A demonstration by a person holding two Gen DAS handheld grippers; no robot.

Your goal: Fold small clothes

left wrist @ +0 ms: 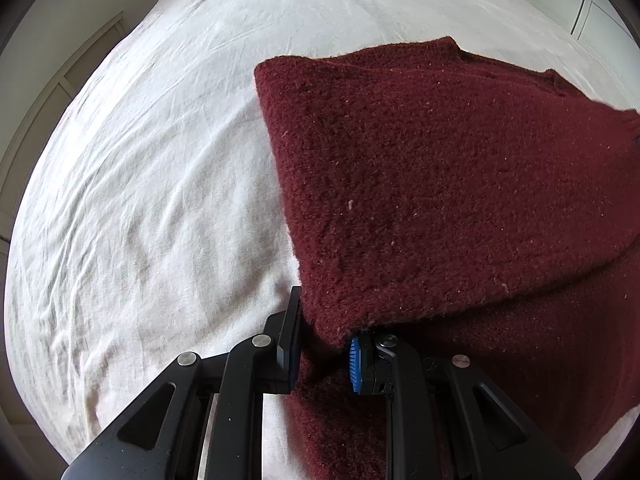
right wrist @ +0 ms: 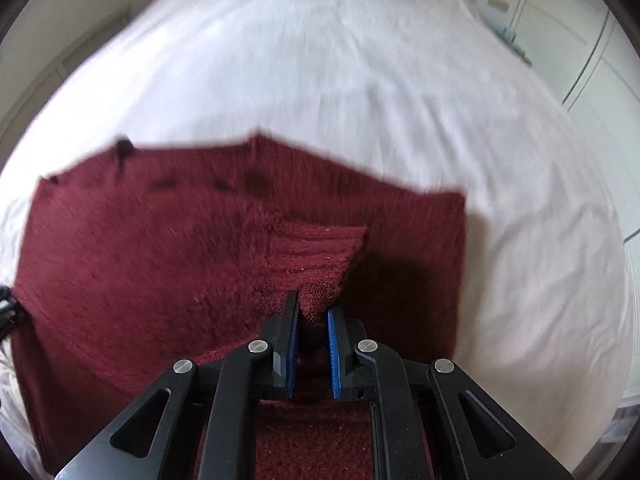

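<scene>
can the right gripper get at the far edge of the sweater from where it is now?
Probably not yet. The right gripper is shut on a corner of the sweater, so it would have to let go or carry that corner along. Otherwise the way looks free: only sweater and bare sheet lie ahead.

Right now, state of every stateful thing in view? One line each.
left gripper: shut on a lifted corner of the sweater
right gripper: shut on another raised corner
maroon sweater: partly folded, edge lifted and doubled over itself
white bedsheet: spread out, wrinkled
</scene>
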